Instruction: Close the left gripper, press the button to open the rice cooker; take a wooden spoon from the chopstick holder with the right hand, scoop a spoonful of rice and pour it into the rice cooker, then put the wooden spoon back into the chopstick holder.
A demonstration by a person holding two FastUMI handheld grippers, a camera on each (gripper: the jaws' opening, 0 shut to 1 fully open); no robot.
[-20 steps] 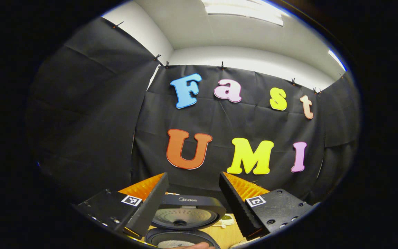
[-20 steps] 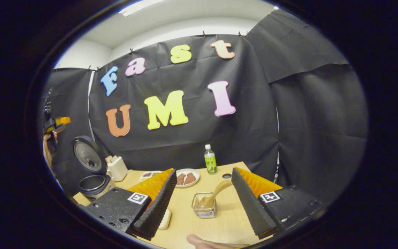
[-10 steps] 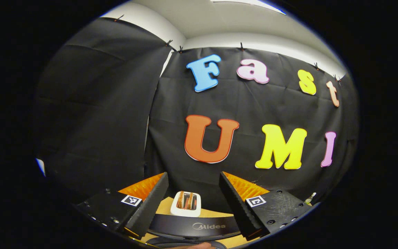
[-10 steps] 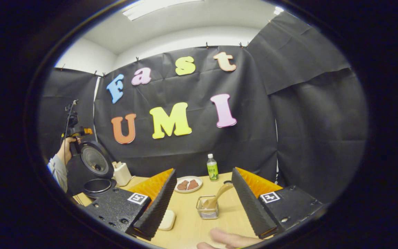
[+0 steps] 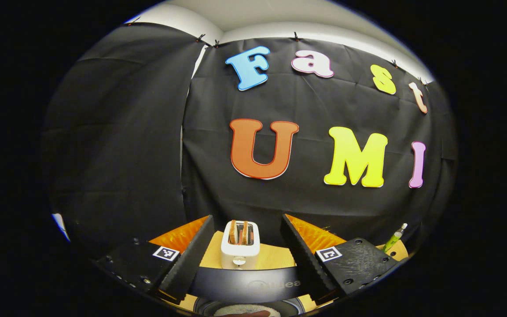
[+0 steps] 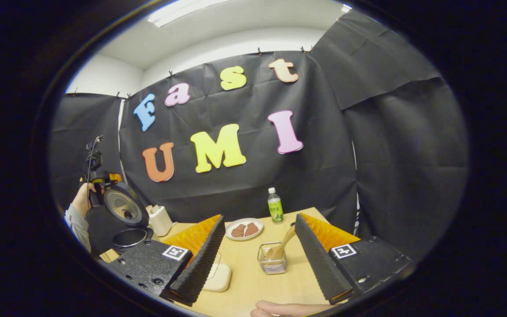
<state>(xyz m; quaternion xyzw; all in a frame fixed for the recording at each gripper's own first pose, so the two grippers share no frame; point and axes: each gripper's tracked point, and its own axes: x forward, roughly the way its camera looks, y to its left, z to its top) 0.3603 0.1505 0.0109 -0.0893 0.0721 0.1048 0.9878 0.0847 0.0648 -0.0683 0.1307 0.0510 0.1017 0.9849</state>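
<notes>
Right gripper view, lower centre: wide-open right gripper (image 6: 258, 255) framing chopstick holder (image 6: 272, 263) with wooden spoon (image 6: 282, 245); plate (image 6: 244, 229), bottle (image 6: 274, 206) behind. Left gripper view: left gripper (image 5: 244, 253) wide too, toaster (image 5: 240, 245) beyond raised rice cooker (image 5: 247, 284) lid.

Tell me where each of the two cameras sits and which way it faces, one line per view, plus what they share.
Left gripper view: rides the left gripper, above the open rice cooker, facing the booth wall; its own spread fingers frame a toaster.
Right gripper view: rides the right gripper, low over the table, facing the chopstick holder with the wooden spoon; own open fingers and a hand show.
Shared: rice cooker, toaster, green bottle, table.
</notes>
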